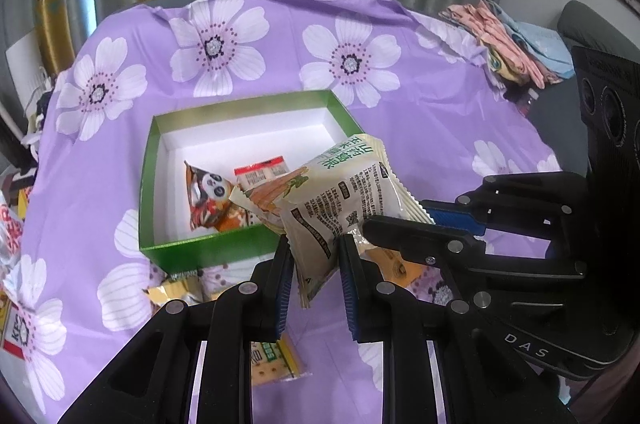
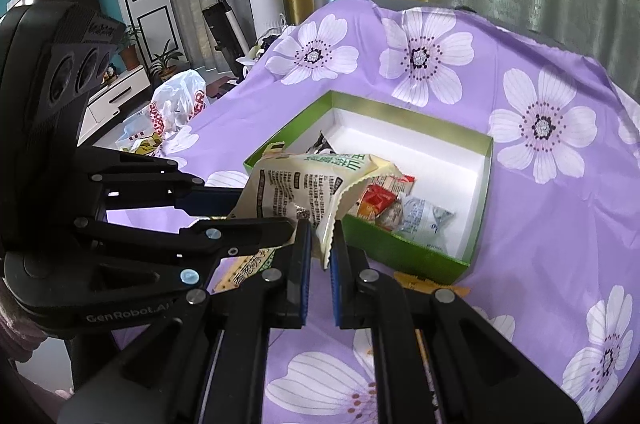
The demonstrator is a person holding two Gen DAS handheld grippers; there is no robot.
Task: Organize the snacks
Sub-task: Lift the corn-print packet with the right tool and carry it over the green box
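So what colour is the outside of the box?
Green box, white inside; clearest in the left wrist view.

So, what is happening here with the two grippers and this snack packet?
A person holds a gripper in each hand, and both grip the same cream snack packet over the near edge of the green box. The left gripper pinches its lower corner; the right gripper pinches another edge. A few snacks, including a panda packet, already lie in the box. More packets lie on the purple flowered cloth in front of it.
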